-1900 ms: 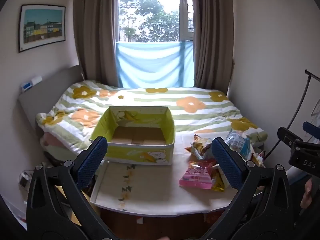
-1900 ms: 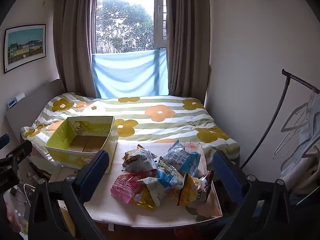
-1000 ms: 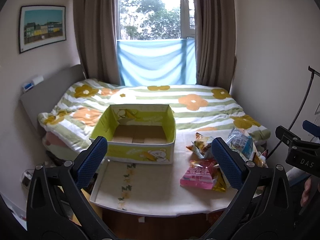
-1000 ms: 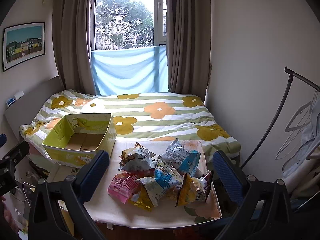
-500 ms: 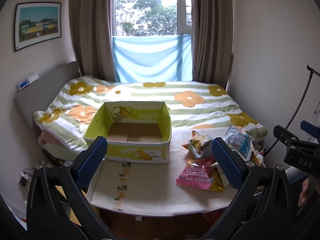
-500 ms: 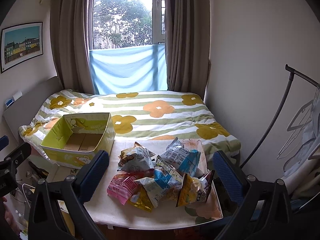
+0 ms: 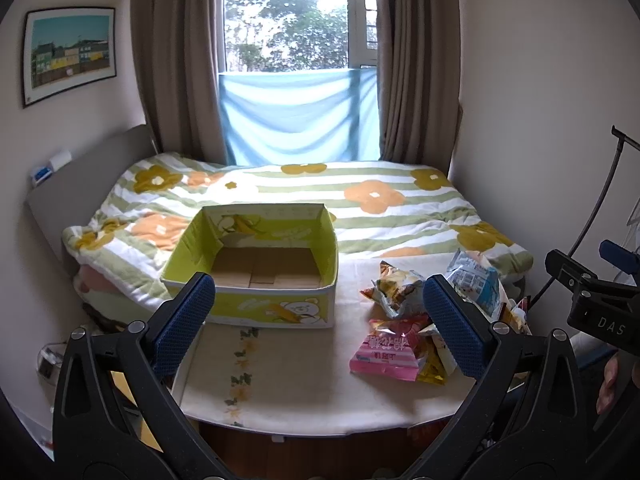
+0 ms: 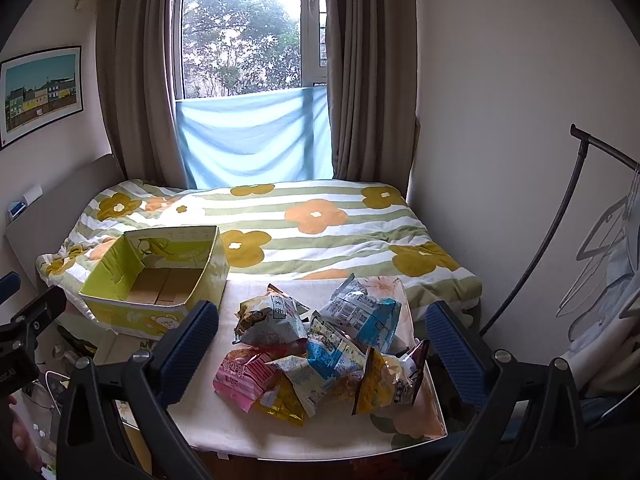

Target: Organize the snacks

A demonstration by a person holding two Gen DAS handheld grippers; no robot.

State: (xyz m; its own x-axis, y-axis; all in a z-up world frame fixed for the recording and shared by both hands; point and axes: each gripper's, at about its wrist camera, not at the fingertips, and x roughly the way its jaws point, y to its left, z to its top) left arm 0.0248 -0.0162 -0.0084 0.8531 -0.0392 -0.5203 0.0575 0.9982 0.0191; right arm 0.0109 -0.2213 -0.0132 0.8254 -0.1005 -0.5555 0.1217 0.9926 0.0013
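An empty yellow-green cardboard box stands on the left of a small white table. A pile of snack bags lies on the table's right side, with a pink bag in front and a blue-white bag behind. My left gripper is open and empty, held back from the table's near edge. My right gripper is open and empty, facing the snack pile from in front.
A bed with a flowered striped quilt lies behind the table. A clothes rack pole and hangers stand at the right. The headboard is at the left. The right gripper's body shows in the left wrist view.
Both grippers have drifted slightly nearer the table; the box and snacks sit a little larger in view. Both stay open and nothing was picked up.
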